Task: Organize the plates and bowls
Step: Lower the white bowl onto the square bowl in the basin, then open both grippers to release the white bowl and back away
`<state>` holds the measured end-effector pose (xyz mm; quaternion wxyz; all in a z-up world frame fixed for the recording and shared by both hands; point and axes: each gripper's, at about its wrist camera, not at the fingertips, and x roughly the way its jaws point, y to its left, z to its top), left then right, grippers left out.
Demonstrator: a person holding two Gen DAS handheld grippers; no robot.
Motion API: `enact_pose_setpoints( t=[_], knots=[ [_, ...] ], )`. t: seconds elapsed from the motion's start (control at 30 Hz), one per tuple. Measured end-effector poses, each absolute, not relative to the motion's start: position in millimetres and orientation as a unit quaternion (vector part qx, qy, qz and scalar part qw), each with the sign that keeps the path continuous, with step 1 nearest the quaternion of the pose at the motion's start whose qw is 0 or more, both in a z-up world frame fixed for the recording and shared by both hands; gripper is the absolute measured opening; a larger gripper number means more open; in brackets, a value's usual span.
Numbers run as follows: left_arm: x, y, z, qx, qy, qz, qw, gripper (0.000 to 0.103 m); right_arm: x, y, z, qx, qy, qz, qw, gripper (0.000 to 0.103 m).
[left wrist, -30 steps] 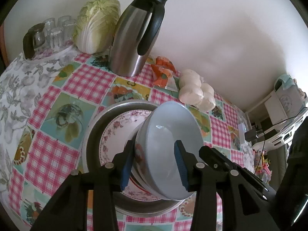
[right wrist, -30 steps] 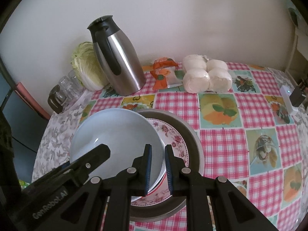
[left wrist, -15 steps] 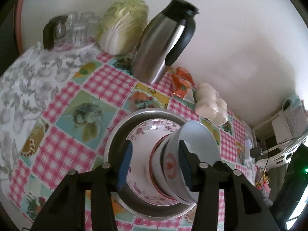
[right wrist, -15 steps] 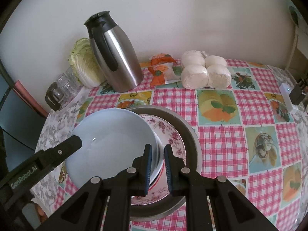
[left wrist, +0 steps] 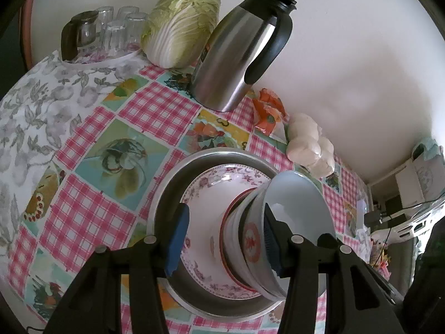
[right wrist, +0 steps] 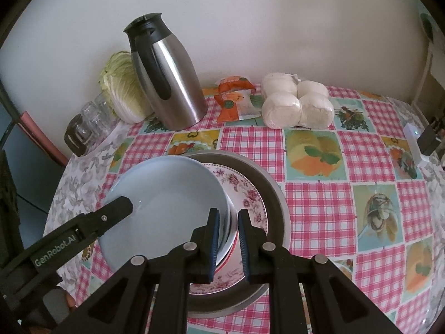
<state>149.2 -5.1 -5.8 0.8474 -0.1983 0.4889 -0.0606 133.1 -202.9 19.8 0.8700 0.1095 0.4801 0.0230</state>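
Observation:
A metal basin (left wrist: 167,194) (right wrist: 275,194) on the checked tablecloth holds a floral plate (left wrist: 205,194) (right wrist: 250,197). A tilted stack of bowls leans on the plate. Its top bowl is pale blue (left wrist: 294,203) (right wrist: 167,194), and a white bowl with a red emblem (left wrist: 250,242) sits under it. My right gripper (right wrist: 228,239) is shut on the stack's near rim. My left gripper (left wrist: 224,239) straddles the stack and is open. Its right pad rests at the blue bowl's rim and its left pad stands apart. One of its fingers (right wrist: 119,208) reaches over the blue bowl.
At the back wall stand a steel jug (left wrist: 239,55) (right wrist: 169,78), a cabbage (left wrist: 180,25), and glasses with a small glass pot (left wrist: 105,30). Bagged white buns (right wrist: 297,105) and an orange packet (right wrist: 233,100) lie behind the basin. A white device (right wrist: 414,142) sits near the right table edge.
The left gripper's jaws have widened and let go of the stack. It rolled and drew back to the left. The right gripper has kept its grip and not moved.

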Motion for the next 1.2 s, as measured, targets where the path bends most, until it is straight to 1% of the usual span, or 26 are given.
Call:
enact_pose_setpoints(
  t=[0.1, 0.2, 0.27, 0.3, 0.37, 0.4, 0.43, 0.47, 0.5, 0.57, 0.7, 0.8, 0.83, 0.87, 0.93, 1.0, 1.2],
  knots=[
    [148, -7, -3, -0.192, 0.487, -0.061, 0.850, 0.052, 132, -203, 22, 0.105, 0.478, 0.023, 0.872, 0.016],
    [146, -5, -1, -0.193, 0.484, -0.062, 0.851, 0.056, 131, -205, 24, 0.104, 0.477, 0.023, 0.872, 0.017],
    [144, -5, 3, -0.191, 0.481, -0.063, 0.853, 0.058, 130, -206, 25, 0.102, 0.476, 0.022, 0.873, 0.025],
    [144, -5, 5, -0.190, 0.479, -0.064, 0.854, 0.060, 130, -206, 26, 0.102, 0.474, 0.022, 0.874, 0.027],
    [141, -6, 10, -0.187, 0.473, -0.068, 0.858, 0.065, 129, -206, 29, 0.099, 0.471, 0.024, 0.876, 0.035],
    [140, -7, 13, -0.184, 0.470, -0.069, 0.860, 0.069, 129, -206, 30, 0.098, 0.470, 0.025, 0.877, 0.044],
    [139, -7, 15, -0.182, 0.468, -0.068, 0.862, 0.070, 128, -206, 31, 0.097, 0.467, 0.026, 0.878, 0.055],
    [137, -7, 17, -0.179, 0.466, -0.066, 0.864, 0.072, 127, -206, 33, 0.096, 0.464, 0.027, 0.880, 0.062],
    [136, -8, 19, -0.177, 0.464, -0.063, 0.866, 0.074, 126, -205, 34, 0.093, 0.461, 0.029, 0.882, 0.063],
    [133, -6, 22, -0.171, 0.459, -0.057, 0.870, 0.076, 124, -204, 37, 0.087, 0.456, 0.033, 0.885, 0.073],
    [128, 0, 26, -0.163, 0.451, -0.039, 0.877, 0.085, 119, -204, 42, 0.072, 0.447, 0.032, 0.891, 0.084],
    [125, 6, 26, -0.158, 0.450, -0.024, 0.879, 0.087, 114, -205, 46, 0.067, 0.439, 0.031, 0.895, 0.095],
    [123, 9, 25, -0.157, 0.450, -0.016, 0.879, 0.087, 113, -205, 47, 0.066, 0.436, 0.031, 0.897, 0.101],
    [122, 11, 24, -0.155, 0.450, -0.011, 0.879, 0.088, 112, -206, 47, 0.065, 0.434, 0.030, 0.898, 0.103],
    [119, 16, 21, -0.152, 0.452, 0.002, 0.879, 0.094, 110, -206, 48, 0.063, 0.430, 0.031, 0.900, 0.103],
    [116, 19, 18, -0.147, 0.453, 0.011, 0.879, 0.097, 107, -205, 48, 0.059, 0.430, 0.031, 0.900, 0.103],
    [106, 25, 15, -0.119, 0.448, 0.037, 0.885, 0.098, 99, -202, 47, 0.055, 0.429, 0.031, 0.901, 0.103]
  ],
)
